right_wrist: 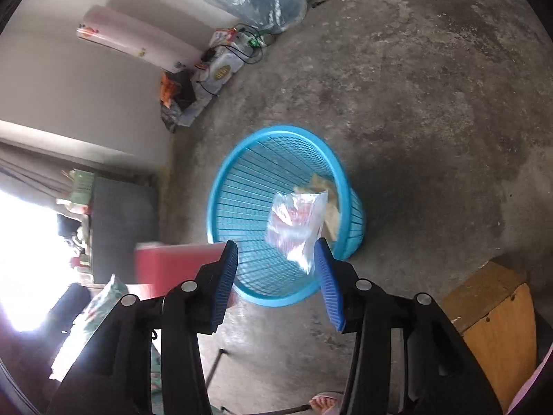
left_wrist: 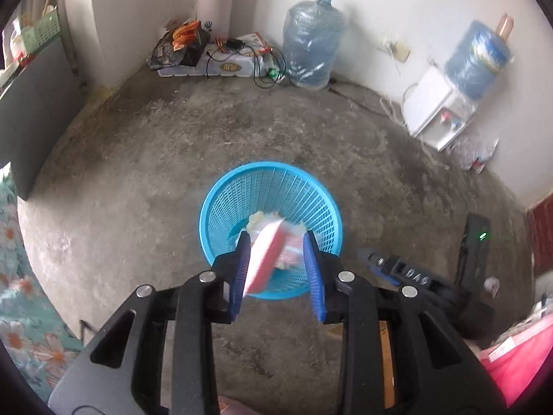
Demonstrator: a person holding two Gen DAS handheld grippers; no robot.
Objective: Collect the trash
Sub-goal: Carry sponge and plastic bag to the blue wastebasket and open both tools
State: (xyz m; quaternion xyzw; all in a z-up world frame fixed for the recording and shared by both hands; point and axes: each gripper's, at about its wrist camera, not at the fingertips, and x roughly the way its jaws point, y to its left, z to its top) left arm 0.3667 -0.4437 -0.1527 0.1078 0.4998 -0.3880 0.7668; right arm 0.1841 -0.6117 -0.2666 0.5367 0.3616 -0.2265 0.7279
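Left wrist: left gripper (left_wrist: 278,269) jaws wide over the blue basket (left_wrist: 221,204), red-white packet (left_wrist: 264,259) loose between them, touching neither pad clearly. Bare concrete floor (left_wrist: 138,173) all round. Right wrist: right gripper (right_wrist: 276,276) jaws wide – clear plastic bag (right_wrist: 295,223) above the basket rim (right_wrist: 276,130), wooden box (right_wrist: 497,325) near right.

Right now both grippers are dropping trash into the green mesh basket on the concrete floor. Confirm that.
Wrong colour: the mesh basket is blue, as both wrist views show. The rest holds: the left gripper, jaws apart, has a red-and-white packet over it, and the right gripper a clear plastic bag.
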